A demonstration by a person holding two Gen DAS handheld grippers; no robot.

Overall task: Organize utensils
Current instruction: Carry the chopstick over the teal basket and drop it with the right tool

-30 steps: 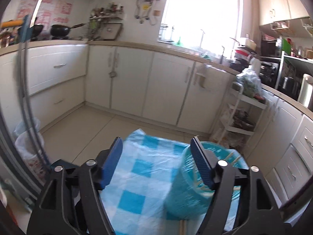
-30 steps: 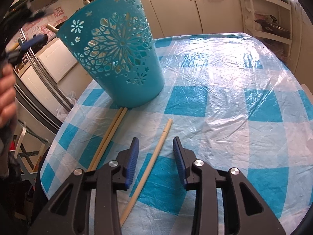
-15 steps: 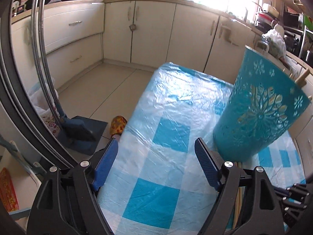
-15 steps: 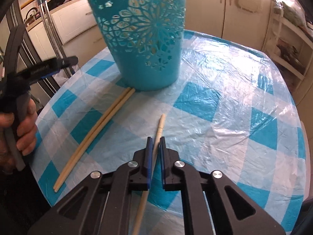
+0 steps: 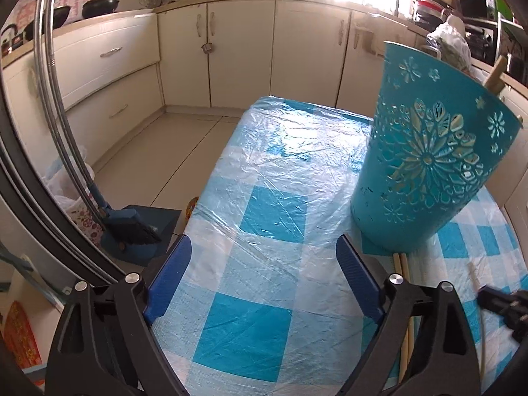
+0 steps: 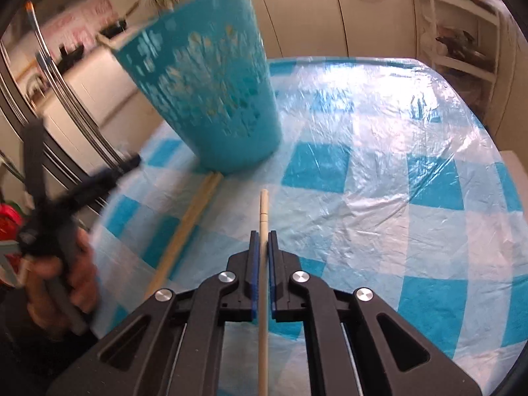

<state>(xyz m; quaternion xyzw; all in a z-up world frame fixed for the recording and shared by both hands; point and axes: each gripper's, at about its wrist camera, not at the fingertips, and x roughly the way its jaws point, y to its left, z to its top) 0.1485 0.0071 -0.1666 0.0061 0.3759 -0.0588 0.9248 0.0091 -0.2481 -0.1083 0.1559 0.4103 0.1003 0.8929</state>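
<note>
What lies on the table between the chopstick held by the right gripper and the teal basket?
In the right wrist view, only bare blue-checked tablecloth separates the held wooden chopstick from the teal perforated plastic basket; the chopstick pair lies leftward.

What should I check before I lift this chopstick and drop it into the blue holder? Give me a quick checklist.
1. Grip: right gripper is shut on the single chopstick, pads on both sides. Ok.
2. Hold point: the stick runs well ahead of and behind the fingers; balance cannot tell.
3. Holder: the teal holder stands on the checked tablecloth, leaning in the fisheye view; true tilt cannot tell.
4. Room inside: one stick end pokes above the rim; free space cannot tell.
5. Left gripper: open, holding nothing, beside the holder, not steadying it. Not ok if you want it braced.
6. Chopstick pair lies beside the held stick, apart from it. Ok.
</note>
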